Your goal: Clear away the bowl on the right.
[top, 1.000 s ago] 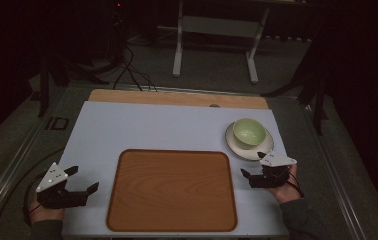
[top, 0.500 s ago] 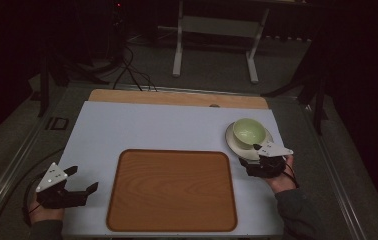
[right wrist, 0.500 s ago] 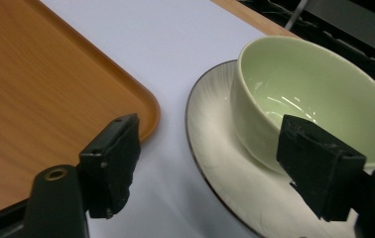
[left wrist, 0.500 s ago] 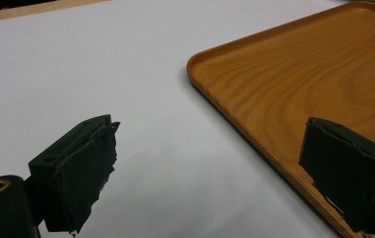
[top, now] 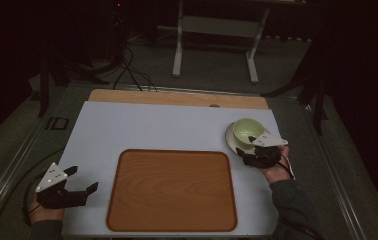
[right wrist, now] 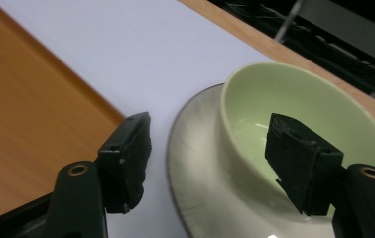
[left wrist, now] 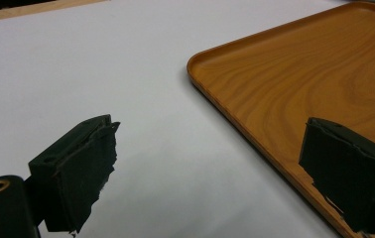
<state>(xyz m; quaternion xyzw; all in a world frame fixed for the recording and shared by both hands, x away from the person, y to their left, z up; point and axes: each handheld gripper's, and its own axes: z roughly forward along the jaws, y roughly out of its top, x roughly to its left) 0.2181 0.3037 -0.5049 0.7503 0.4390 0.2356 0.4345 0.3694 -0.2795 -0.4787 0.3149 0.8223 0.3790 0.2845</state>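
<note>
While the white table (top: 152,125) carries a wooden tray (top: 172,190) at its near middle, a saucer (top: 233,140) with a green bowl (top: 249,131) sits far right. Right gripper (top: 251,150), jaws just closing, straddles the bowl's rim untouched; left gripper (top: 83,181) rests spread, near left.

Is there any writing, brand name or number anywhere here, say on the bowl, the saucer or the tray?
None: the green bowl, its saucer, the wooden tray and the white table carry no words, numbers or signs that can be read.
</note>
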